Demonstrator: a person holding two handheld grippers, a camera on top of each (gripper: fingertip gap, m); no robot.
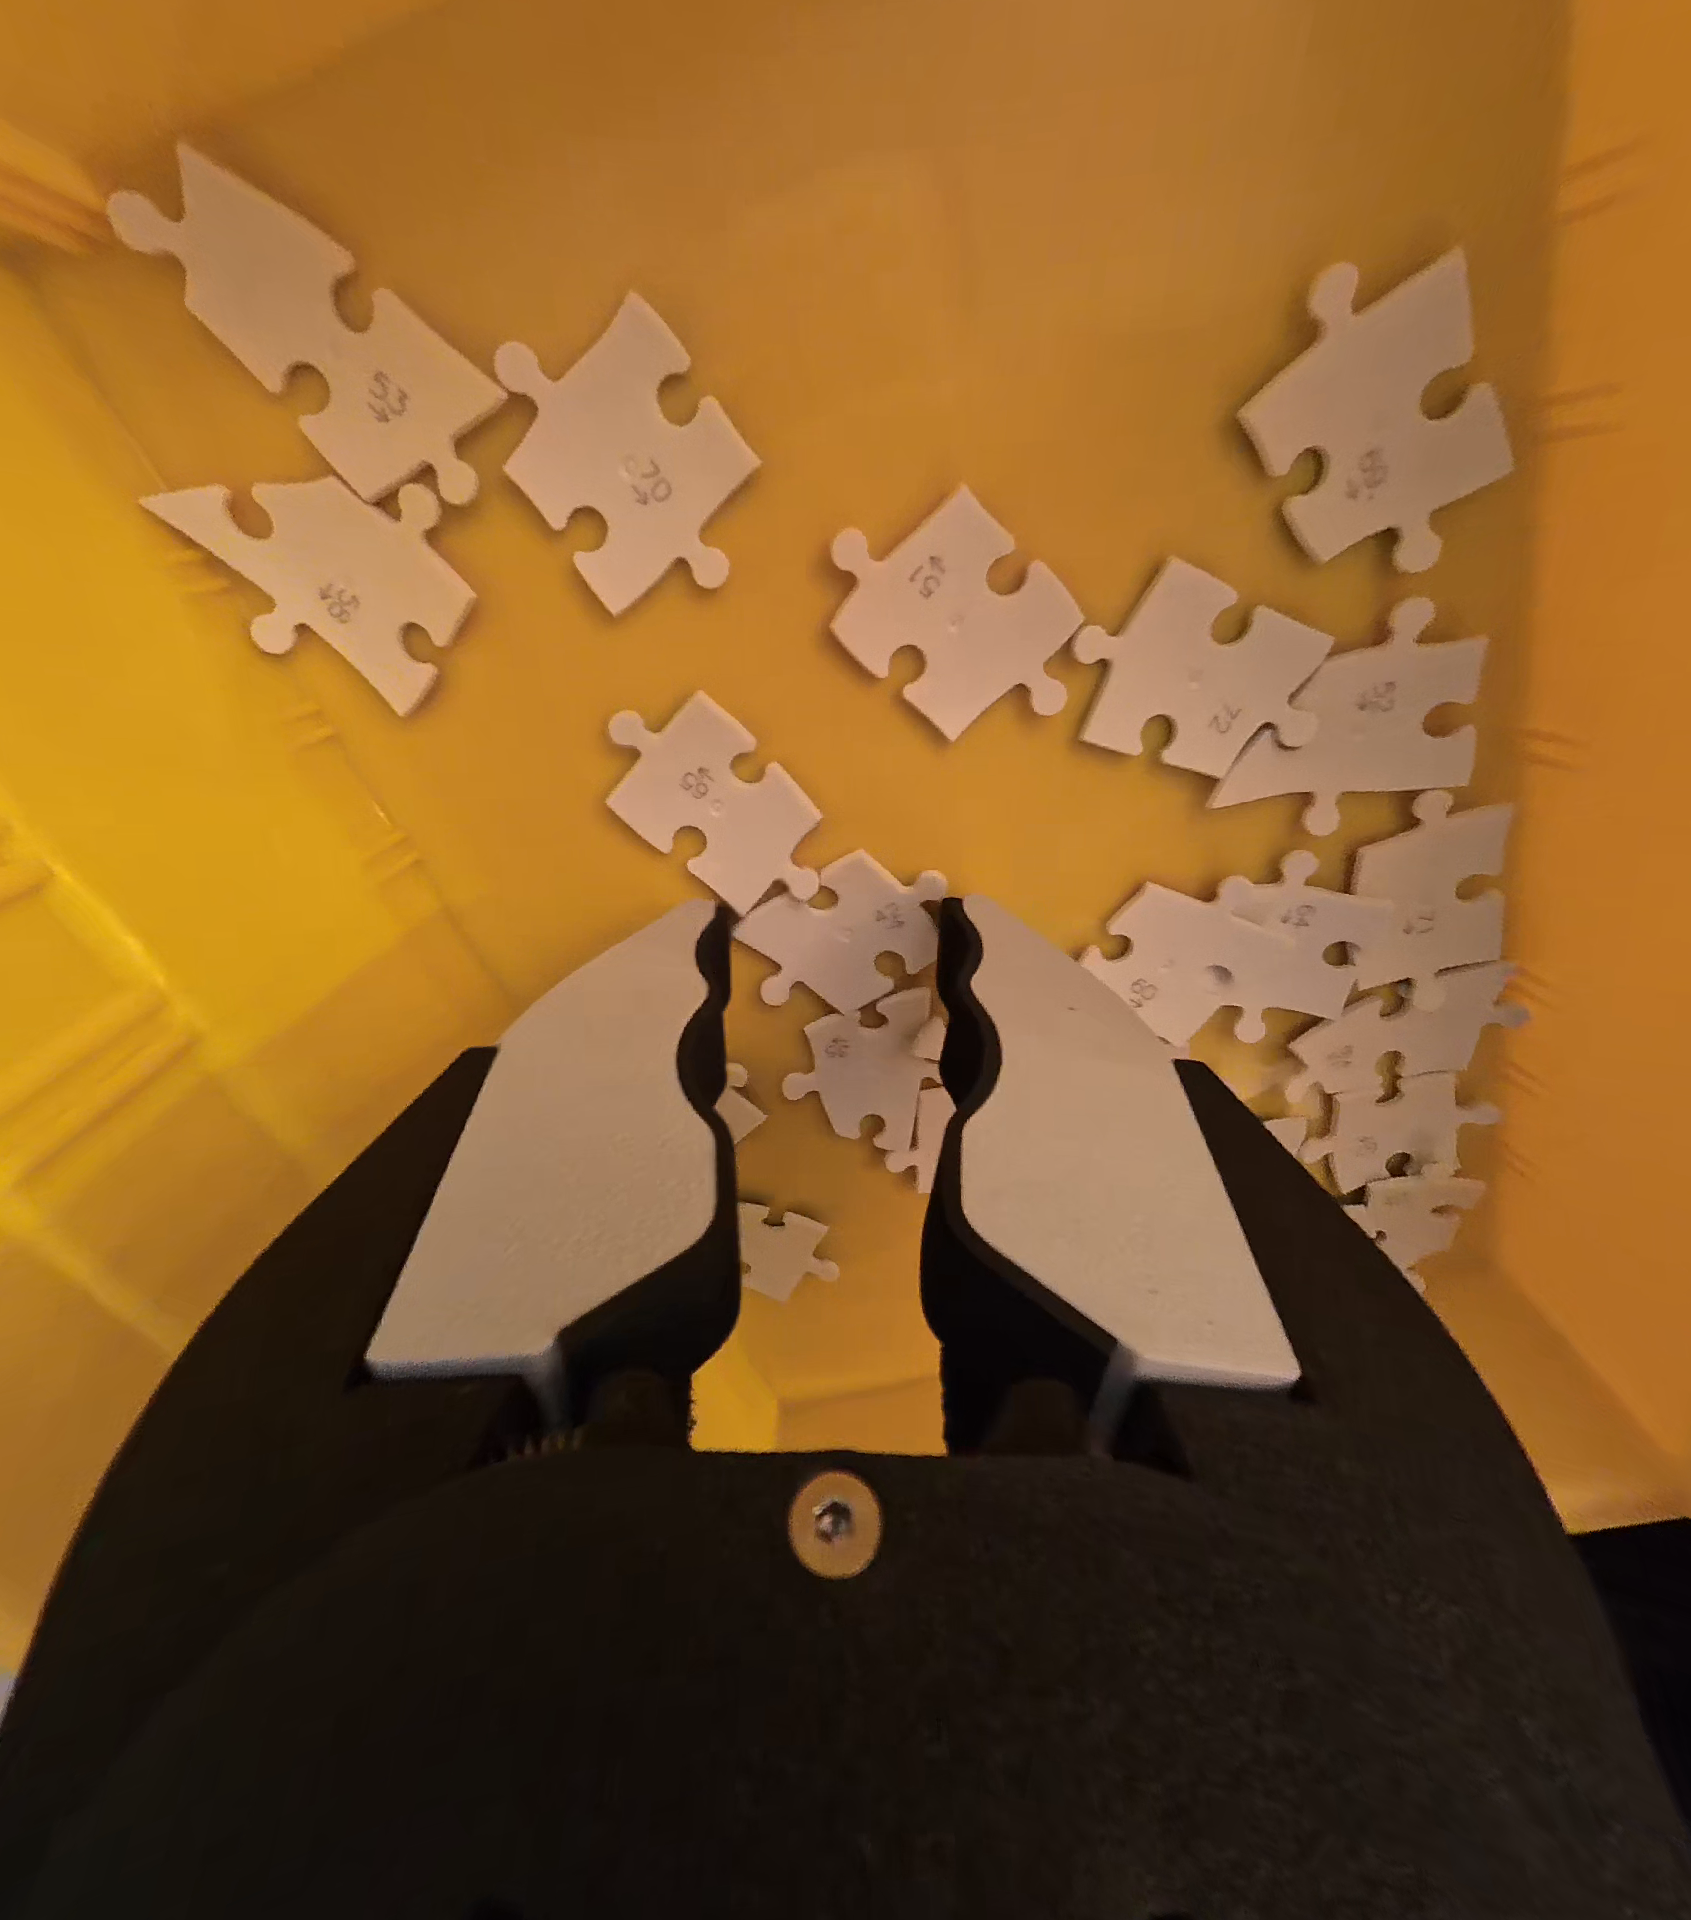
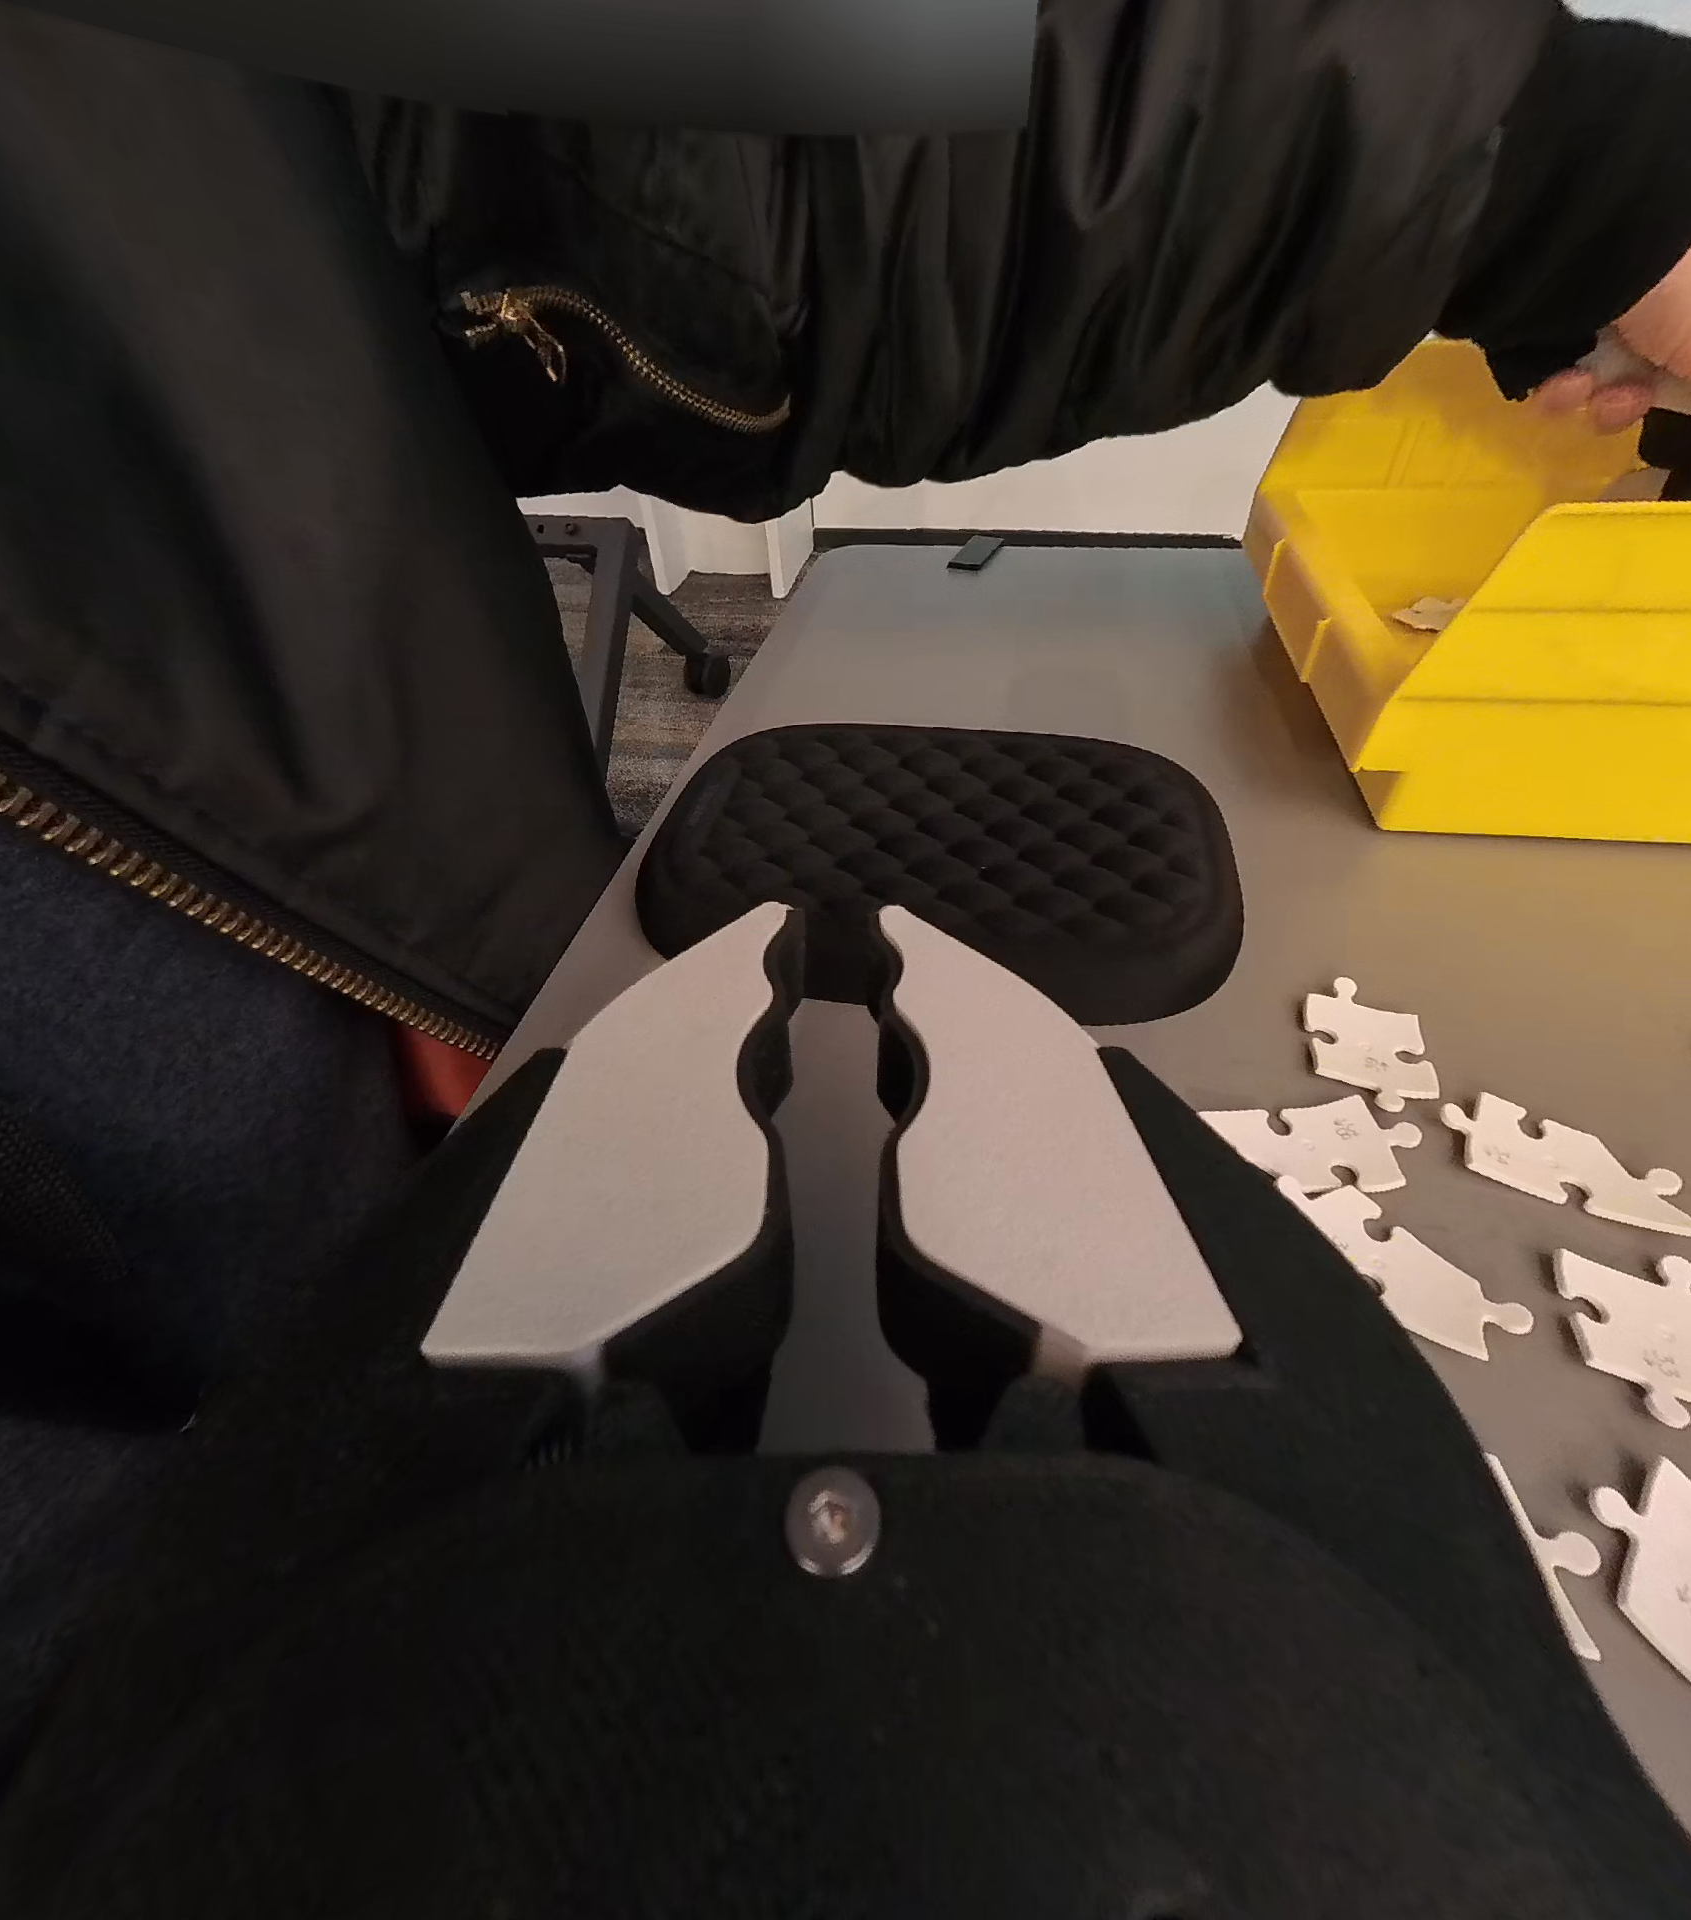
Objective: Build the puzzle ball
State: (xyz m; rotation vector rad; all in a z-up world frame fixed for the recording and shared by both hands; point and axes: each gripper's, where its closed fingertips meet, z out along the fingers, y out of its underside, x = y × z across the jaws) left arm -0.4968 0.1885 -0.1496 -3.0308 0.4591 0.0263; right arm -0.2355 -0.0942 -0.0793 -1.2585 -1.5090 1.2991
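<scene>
Many white puzzle pieces (image 1: 955, 613) inside yellow bin (image 1: 197, 935), left gripper (image 1: 836, 914) parted

left wrist: close, down into yellow bin (image 1: 924, 208) | right wrist: low across table (image 2: 1028, 623) (bin shared)

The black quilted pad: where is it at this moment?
In the right wrist view, the black quilted pad lies on the grey table near its edge, just beyond the right hand-held gripper, with the yellow bin behind and right.

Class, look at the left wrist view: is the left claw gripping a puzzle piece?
No: the left claw is open and empty above the puzzle pieces in the yellow bin.
</scene>
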